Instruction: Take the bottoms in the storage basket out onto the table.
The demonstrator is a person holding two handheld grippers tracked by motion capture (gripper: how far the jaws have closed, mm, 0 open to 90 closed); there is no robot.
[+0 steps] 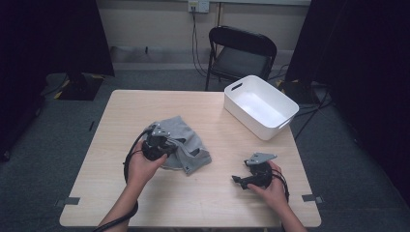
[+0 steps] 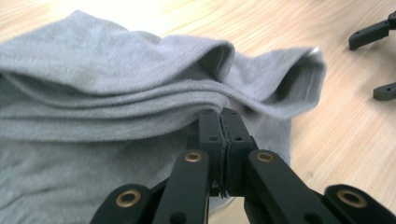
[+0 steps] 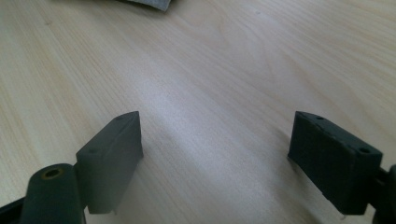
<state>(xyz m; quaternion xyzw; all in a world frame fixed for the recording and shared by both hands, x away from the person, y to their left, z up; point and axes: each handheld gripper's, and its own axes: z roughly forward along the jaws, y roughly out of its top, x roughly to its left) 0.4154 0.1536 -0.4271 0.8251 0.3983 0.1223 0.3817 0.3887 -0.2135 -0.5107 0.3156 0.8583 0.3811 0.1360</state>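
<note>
With the left hand-held gripper (image 2: 219,122) pinching a fold of the crumpled grey knit cloth (image 2: 116,93), lift gently while the spread right hand-held gripper (image 3: 215,144) waits over the light wooden tabletop (image 3: 210,70).

Dim room, dark at both sides; soft overhead light brightens the table (image 1: 203,193). Glare whitens its far wood in the left gripper view; nearby jaws blur, and the cloth's (image 2: 116,84) right edge smears.
</note>
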